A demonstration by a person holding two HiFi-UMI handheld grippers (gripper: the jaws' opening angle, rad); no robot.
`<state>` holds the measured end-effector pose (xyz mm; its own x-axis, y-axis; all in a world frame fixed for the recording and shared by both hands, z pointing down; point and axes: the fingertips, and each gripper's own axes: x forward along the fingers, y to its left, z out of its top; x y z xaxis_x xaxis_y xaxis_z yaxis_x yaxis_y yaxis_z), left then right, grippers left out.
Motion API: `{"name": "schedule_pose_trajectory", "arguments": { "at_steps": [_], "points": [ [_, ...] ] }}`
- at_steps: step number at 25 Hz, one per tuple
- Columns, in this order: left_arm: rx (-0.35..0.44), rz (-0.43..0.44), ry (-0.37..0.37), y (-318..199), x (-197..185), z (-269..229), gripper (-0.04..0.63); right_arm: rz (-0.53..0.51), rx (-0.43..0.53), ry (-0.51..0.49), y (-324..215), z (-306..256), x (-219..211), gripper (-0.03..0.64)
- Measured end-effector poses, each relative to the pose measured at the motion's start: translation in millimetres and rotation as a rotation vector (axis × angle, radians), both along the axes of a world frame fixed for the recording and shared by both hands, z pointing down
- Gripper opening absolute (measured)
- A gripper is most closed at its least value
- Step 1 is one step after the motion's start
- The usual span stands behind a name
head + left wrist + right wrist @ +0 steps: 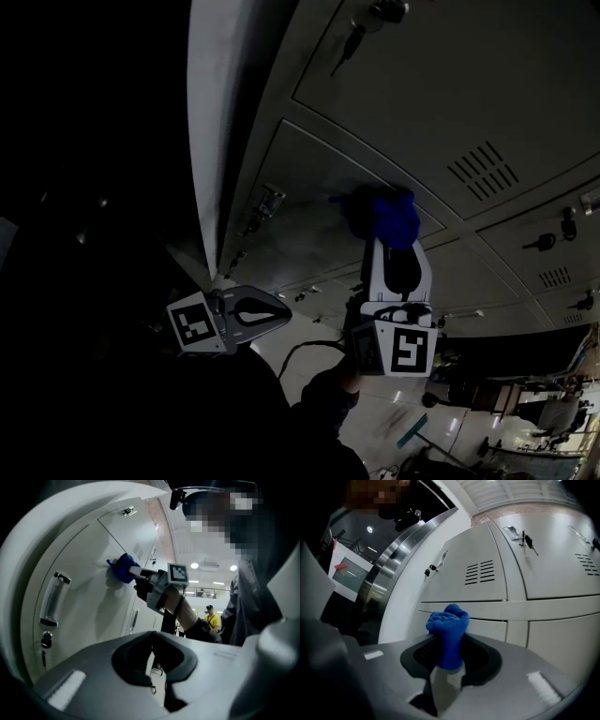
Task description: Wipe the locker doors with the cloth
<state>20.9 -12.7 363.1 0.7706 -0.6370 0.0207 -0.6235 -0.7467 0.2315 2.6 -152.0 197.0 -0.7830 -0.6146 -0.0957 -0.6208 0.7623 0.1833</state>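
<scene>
A bunched blue cloth (384, 214) is pressed against a grey locker door (309, 178), below and left of its vent slots (483, 169). My right gripper (389, 239) is shut on the cloth (449, 634), which sticks out past the jaws toward the lockers (464, 573). In the left gripper view the cloth (123, 568) touches the door (89, 597) with the right gripper (136, 573) behind it. My left gripper (272, 314) hangs lower left, away from the doors. Its jaws (152, 653) are shut with nothing between them.
Keys hang in the locks (354, 37) (45, 641). A clear handle (54, 599) sits on the near door. A shiny steel column (389, 573) borders the lockers on the left. A person in a yellow shirt (212, 618) stands far off. Equipment clutters the floor (525, 403).
</scene>
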Motion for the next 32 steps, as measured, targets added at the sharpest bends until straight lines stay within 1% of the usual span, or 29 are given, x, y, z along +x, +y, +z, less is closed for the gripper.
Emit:
{"name": "schedule_pose_trajectory", "arguments": {
  "at_steps": [10,13,16,19,22,26,32],
  "points": [
    [-0.005,0.060,0.006,-11,46,5,0.000,0.119,-0.015,-0.007,-26,5,82,0.120],
    [-0.005,0.072,0.005,-12,52,5,0.000,0.140,-0.014,-0.007,-29,6,91,0.120],
    [-0.006,0.073,0.006,-10,49,6,0.000,0.160,-0.010,-0.006,-27,6,91,0.120],
    [-0.015,0.070,0.000,-6,39,8,0.000,0.161,-0.018,-0.017,-22,7,84,0.120],
    [-0.018,0.069,-0.008,0,27,9,0.000,0.135,-0.018,-0.029,-11,5,67,0.118],
    [-0.016,0.067,-0.025,8,6,8,0.000,0.074,-0.018,-0.023,6,8,24,0.118],
    [-0.002,0.035,-0.053,16,-29,9,0.000,-0.022,-0.025,0.014,28,18,-46,0.118]
  ]
}}
